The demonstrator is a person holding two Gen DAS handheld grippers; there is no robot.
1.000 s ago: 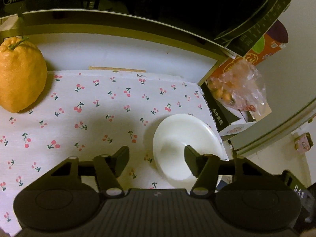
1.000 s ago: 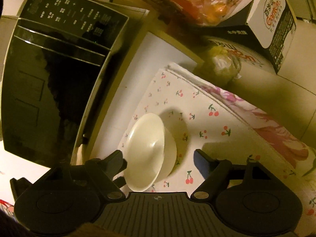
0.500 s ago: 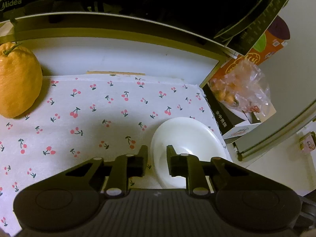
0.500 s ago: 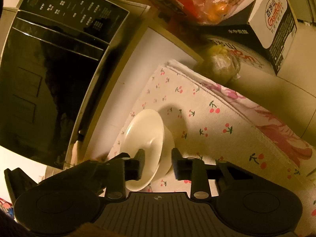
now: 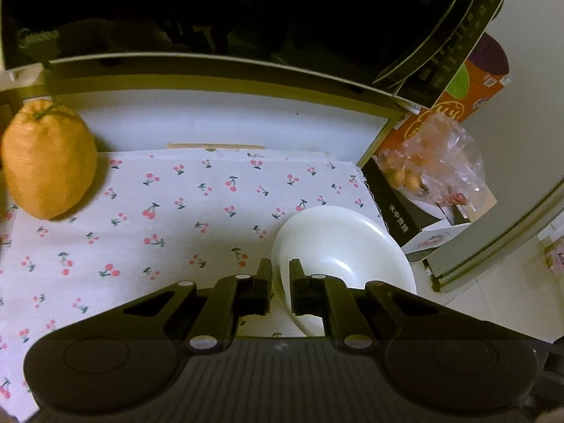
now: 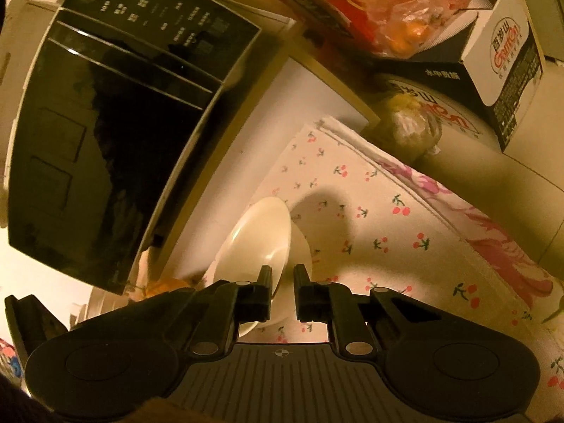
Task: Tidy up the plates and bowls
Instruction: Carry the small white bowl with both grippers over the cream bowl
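Observation:
A white bowl (image 5: 338, 246) is tilted above the cherry-print cloth (image 5: 183, 218). My left gripper (image 5: 280, 275) is shut on its near rim, one finger inside and one outside. In the right wrist view a white bowl (image 6: 261, 232) is tilted on edge over the cloth (image 6: 380, 232). My right gripper (image 6: 282, 282) is shut on its rim. I cannot tell if both views show one bowl or two.
A black microwave (image 6: 116, 123) stands behind the cloth. A large orange citrus fruit (image 5: 47, 162) sits on the cloth's far left. Boxes and a plastic bag of small fruit (image 5: 433, 162) crowd the right edge. A wrapped item (image 6: 409, 127) lies beside a carton (image 6: 500, 49).
Both grippers went from wide open to shut on a bowl rim. The bowl in each view has tilted and lifted slightly off the cloth.

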